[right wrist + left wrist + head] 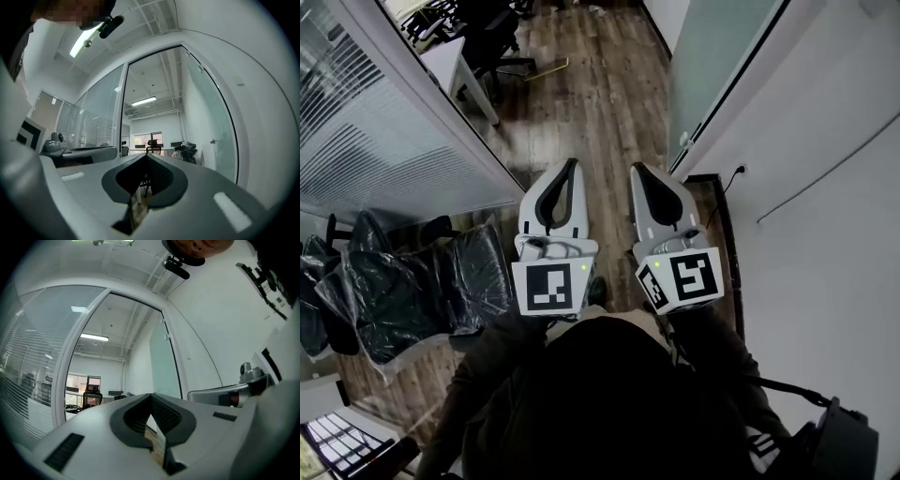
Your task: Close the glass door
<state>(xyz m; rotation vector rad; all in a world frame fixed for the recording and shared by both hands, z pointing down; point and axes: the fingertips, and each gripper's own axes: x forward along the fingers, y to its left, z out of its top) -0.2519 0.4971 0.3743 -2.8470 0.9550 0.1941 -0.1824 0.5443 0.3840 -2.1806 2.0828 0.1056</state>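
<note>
The glass door [722,56] is a frosted greenish panel standing open at the upper right, swung back beside the white wall. In the right gripper view the glass door [211,126] fills the right side of the doorway, with a small handle [213,141] on it. In the left gripper view the door [164,366] shows just right of the opening. My left gripper [573,164] and right gripper [636,169] are held side by side above the wood floor, short of the doorway and touching nothing. Both are shut, tips together, with nothing between them.
A glass partition with blinds [384,141] runs along the left. Plastic-wrapped chairs [403,281] stand at the lower left. A desk and office chairs [478,47] lie beyond the doorway. A wall socket [739,172] with a cable sits low on the right wall.
</note>
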